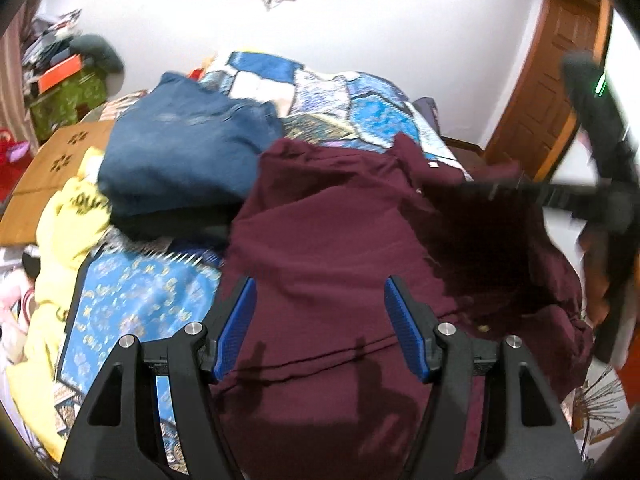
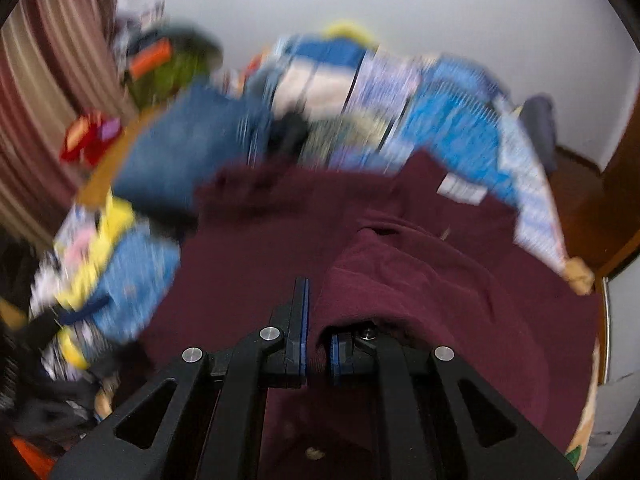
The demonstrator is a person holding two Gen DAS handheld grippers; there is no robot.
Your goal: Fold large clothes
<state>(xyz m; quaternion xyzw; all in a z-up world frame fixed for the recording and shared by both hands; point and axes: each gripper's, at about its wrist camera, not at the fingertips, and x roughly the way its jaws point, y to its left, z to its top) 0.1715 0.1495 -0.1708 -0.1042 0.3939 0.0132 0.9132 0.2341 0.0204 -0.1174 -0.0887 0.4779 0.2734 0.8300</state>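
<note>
Our right tool (image 2: pixel 318 344) pinches the soft maroon garment (image 2: pixel 420 272); our left tool (image 1: pixel 320 308) gapes empty above its smooth cloth.

Left wrist view: even indoor light, white wall (image 1: pixel 360 20) bright, no glare. Mild motion smear on blue jeans (image 1: pixel 188 148); dark blurred bar crossing right side. Soft shadows of gripper fingers fall on maroon garment (image 1: pixel 320 240). Right wrist view: heavy motion blur across patterned bedspread (image 2: pixel 440 120) and clutter at left; near black finger frames sharp. Both views: strong fisheye bending, black vignette at corners.
</note>
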